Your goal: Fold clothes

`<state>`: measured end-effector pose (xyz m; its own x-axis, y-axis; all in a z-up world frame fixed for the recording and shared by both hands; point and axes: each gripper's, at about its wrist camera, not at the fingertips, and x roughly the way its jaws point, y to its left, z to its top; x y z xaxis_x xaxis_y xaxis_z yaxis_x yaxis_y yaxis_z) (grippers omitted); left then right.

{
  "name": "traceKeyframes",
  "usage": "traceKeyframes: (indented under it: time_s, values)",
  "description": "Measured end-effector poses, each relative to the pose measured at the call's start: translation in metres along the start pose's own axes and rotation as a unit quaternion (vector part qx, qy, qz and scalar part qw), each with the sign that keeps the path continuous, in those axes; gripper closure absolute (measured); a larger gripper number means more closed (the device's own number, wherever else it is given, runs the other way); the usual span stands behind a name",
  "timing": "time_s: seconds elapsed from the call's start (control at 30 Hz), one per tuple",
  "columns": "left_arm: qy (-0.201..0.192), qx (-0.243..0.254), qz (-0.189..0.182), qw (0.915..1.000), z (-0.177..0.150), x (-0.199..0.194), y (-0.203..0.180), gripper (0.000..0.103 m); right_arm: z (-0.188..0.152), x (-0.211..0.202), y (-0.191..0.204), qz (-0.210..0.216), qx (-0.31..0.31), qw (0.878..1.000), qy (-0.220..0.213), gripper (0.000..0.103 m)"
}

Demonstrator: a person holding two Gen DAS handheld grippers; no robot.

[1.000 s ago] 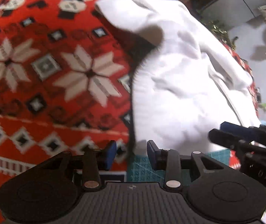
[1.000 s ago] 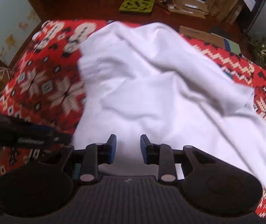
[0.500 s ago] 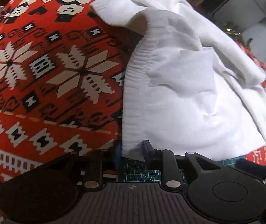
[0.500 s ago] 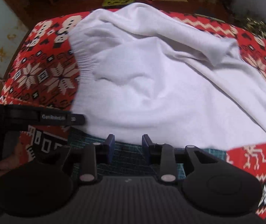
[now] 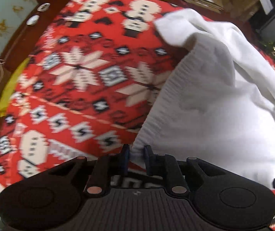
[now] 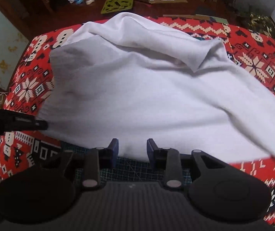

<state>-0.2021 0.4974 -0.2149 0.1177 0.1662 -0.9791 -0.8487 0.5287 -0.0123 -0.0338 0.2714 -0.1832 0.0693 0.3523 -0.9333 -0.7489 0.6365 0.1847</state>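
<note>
Fold barely begun: white garment [image 6: 147, 96] lies rumpled across the red patterned cloth [image 5: 75, 88], left gripper [image 5: 136, 154] closing on its near ribbed corner, right gripper [image 6: 132, 146] unclenched over the hem (no crease made).

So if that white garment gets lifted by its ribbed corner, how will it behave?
The white garment lies in soft folds, so it will probably drape and sag. It covers much of the red patterned cloth, so the far side may drag. The left gripper is closing on its ribbed hem.
</note>
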Motion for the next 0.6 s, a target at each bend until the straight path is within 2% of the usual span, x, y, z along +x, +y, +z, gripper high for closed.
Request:
traceKeyframes:
  time_s: [0.3, 0.6]
  values:
    - [0.000, -0.032, 0.079, 0.9963, -0.001, -0.013, 0.087, 0.087, 0.000, 0.002, 0.010, 0.006, -0.002, 1.000, -0.002, 0.068]
    - [0.006, -0.070, 0.082, 0.9942, -0.015, -0.014, 0.155, 0.087, 0.003, 0.020, 0.060, 0.021, -0.027, 0.999, 0.007, 0.068]
